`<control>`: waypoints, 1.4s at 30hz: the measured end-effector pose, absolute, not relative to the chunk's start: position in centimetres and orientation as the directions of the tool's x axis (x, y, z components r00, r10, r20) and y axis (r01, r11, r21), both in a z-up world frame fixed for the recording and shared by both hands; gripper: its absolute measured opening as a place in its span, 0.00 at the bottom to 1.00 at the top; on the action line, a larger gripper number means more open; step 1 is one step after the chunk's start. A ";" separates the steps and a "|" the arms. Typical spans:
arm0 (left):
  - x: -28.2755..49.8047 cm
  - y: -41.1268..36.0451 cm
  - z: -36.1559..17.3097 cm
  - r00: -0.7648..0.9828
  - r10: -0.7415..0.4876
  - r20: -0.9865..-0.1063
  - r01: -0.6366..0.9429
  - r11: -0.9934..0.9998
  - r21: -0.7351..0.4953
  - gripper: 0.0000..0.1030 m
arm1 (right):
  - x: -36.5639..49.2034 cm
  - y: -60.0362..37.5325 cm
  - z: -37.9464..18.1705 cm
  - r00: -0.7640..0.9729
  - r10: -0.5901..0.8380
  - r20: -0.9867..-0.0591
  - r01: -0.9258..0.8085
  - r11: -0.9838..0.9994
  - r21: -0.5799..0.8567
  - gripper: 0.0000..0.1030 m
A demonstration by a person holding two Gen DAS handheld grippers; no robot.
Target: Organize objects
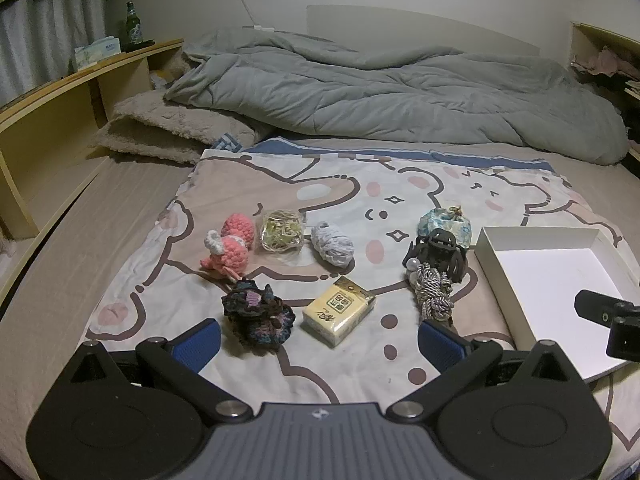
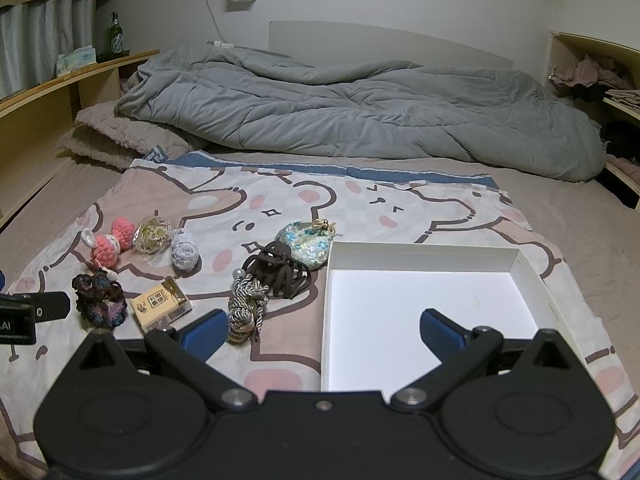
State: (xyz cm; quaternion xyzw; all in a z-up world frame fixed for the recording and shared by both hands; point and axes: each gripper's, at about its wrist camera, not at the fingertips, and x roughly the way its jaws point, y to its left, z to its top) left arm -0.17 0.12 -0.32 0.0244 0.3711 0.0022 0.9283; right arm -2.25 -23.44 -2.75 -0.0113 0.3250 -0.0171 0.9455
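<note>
Small objects lie on a bear-print cloth (image 1: 280,184): a pink crochet doll (image 1: 230,246), a bag of rubber bands (image 1: 282,230), a grey yarn ball (image 1: 333,243), a dark crochet scrunchie (image 1: 258,316), a yellow tissue pack (image 1: 339,316), a black claw clip (image 1: 438,252), a silver cord bundle (image 1: 432,290) and a floral pouch (image 1: 444,222). A shallow white box (image 2: 424,300) stands empty at the right. My left gripper (image 1: 320,342) is open, just short of the scrunchie and tissue pack. My right gripper (image 2: 320,330) is open over the box's near left corner, beside the cord bundle (image 2: 246,306).
The cloth lies on a bed with a rumpled grey duvet (image 1: 380,92) and a beige blanket (image 1: 168,128) behind. Wooden shelving (image 1: 68,96) runs along the left with a green bottle (image 1: 134,26). Another shelf with clothes (image 2: 600,76) stands at the right.
</note>
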 end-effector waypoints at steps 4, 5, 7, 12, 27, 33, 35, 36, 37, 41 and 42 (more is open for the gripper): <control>0.0 0.2 -0.4 0.722 0.014 -0.692 0.026 0.999 0.047 1.00 | -2.2 -23.4 -2.8 0.788 -0.040 -0.614 0.025 0.999 -0.033 1.00; 0.0 0.2 -0.4 0.721 0.013 -0.692 0.025 0.999 0.046 1.00 | -2.3 -23.5 -2.8 0.788 -0.040 -0.615 0.025 0.999 -0.033 1.00; 0.0 0.2 -0.4 0.721 0.013 -0.693 0.026 0.999 0.046 1.00 | -2.3 -23.4 -2.8 0.788 -0.039 -0.615 0.023 0.999 -0.033 1.00; 0.0 0.3 -0.4 0.721 0.012 -0.693 0.029 0.998 0.048 1.00 | -2.3 -23.4 -2.8 0.788 -0.038 -0.615 0.022 0.999 -0.034 1.00; 0.0 0.1 -0.5 0.720 0.012 -0.693 0.031 0.998 0.049 1.00 | -2.5 -23.2 -3.0 0.788 -0.038 -0.615 0.018 0.999 -0.039 1.00; 0.0 0.1 -0.5 0.721 0.012 -0.693 0.032 0.998 0.050 1.00 | -2.6 -23.2 -3.1 0.787 -0.038 -0.616 0.017 0.999 -0.040 1.00; 0.0 0.1 -0.5 0.720 0.011 -0.694 0.031 0.998 0.049 1.00 | -2.6 -23.1 -3.1 0.786 -0.038 -0.617 0.016 0.999 -0.040 1.00; 0.0 0.2 -0.5 0.720 0.011 -0.694 0.031 0.998 0.048 1.00 | -2.6 -23.1 -3.1 0.786 -0.038 -0.617 0.016 0.999 -0.040 1.00; 0.0 0.1 -0.6 0.720 0.011 -0.694 0.030 0.998 0.048 1.00 | -2.7 -23.1 -3.1 0.786 -0.037 -0.616 0.017 0.999 -0.039 1.00; -0.1 -0.1 -0.7 0.720 0.010 -0.694 0.032 0.998 0.048 1.00 | -2.6 -23.2 -3.0 0.786 -0.037 -0.617 0.016 0.999 -0.040 1.00; -0.1 -0.1 -0.7 0.720 0.011 -0.694 0.032 0.998 0.048 1.00 | -2.6 -23.2 -3.0 0.786 -0.037 -0.617 0.016 0.999 -0.040 1.00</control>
